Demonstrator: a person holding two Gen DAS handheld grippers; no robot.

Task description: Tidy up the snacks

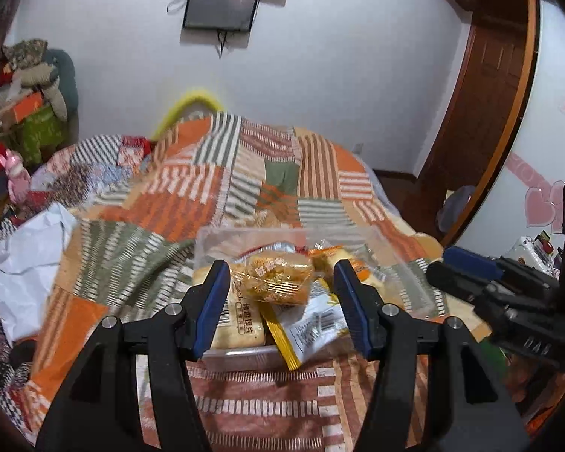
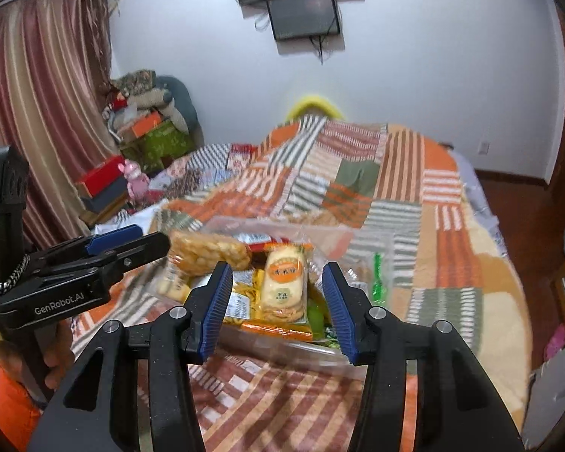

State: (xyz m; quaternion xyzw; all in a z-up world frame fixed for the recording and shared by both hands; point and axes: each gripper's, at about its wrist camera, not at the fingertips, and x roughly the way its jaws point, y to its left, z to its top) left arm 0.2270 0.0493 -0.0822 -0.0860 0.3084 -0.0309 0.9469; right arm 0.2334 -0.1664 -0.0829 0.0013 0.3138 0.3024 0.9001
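The fingers of our left gripper (image 1: 282, 303) stand apart with nothing pressed between the blue pads, and the fingers of our right gripper (image 2: 278, 305) are likewise parted and empty. Both hang above the near edge of a clear plastic container (image 1: 245, 235) that sits on a bed covered by an orange, green and white patchwork quilt (image 1: 192, 188).

In the left wrist view we see the container filled with wrapped snacks: a crinkly golden packet (image 1: 277, 278) lies on top, a pale biscuit pack with a barcode (image 1: 237, 324) sits under it at the left, and a white and yellow wrapper (image 1: 305, 333) pokes over the near rim. The right gripper (image 1: 471, 282) enters this view from the right, just beside the container.

In the right wrist view we look down on the same container (image 2: 373, 245) from the other side. A pale rice cracker pack (image 2: 285, 282) lies lengthwise in the middle, an orange wrapper (image 2: 278, 331) lies across its near end, and a bag of golden puffed pieces (image 2: 207, 252) rests at the left edge (whether it sits wholly inside the container we cannot tell). A small green wrapped item (image 2: 377, 278) lies near the right wall. The left gripper (image 2: 132, 245) reaches in from the left, its tips just beside the golden bag.

A crumpled white sheet (image 1: 22, 256) lies on the quilt well to the left.
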